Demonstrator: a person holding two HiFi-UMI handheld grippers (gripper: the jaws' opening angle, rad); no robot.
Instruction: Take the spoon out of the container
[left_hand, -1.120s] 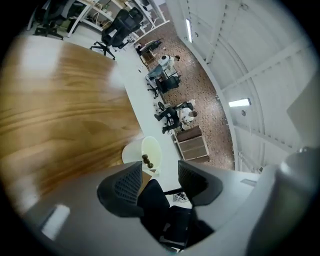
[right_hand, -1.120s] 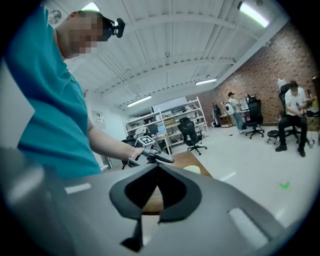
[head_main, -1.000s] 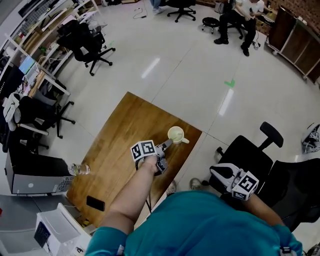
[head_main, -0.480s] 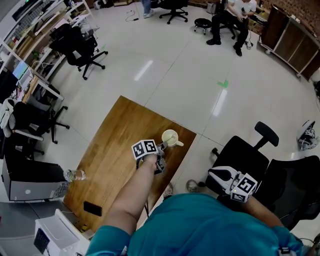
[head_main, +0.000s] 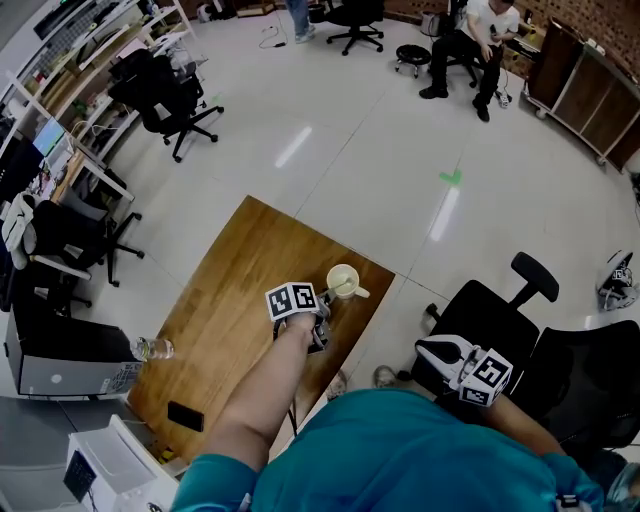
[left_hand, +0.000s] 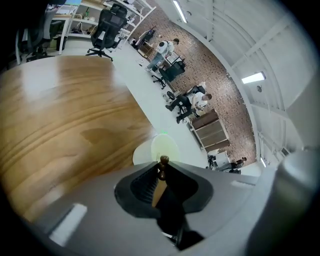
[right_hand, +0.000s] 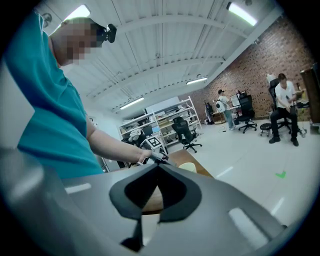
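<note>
A pale cup (head_main: 343, 281) stands near the right edge of the wooden table (head_main: 230, 290). In it leans a wooden spoon (left_hand: 159, 187) with a dark knobbed end. My left gripper (head_main: 325, 300) is at the cup's near side. In the left gripper view its jaws (left_hand: 163, 165) are closing, and their pads sit against the spoon's handle just short of the cup (left_hand: 159, 149). My right gripper (head_main: 430, 348) hangs off the table to the right over a chair, shut with nothing in it. In the right gripper view its tips (right_hand: 159, 166) meet.
A plastic bottle (head_main: 152, 349) lies at the table's left edge and a dark phone (head_main: 186, 417) near its front corner. A black office chair (head_main: 500, 320) stands right of the table. More chairs, desks and seated people are further off.
The left gripper has held its place at the cup while the view shifted slightly. The right gripper has stayed over the chair.
</note>
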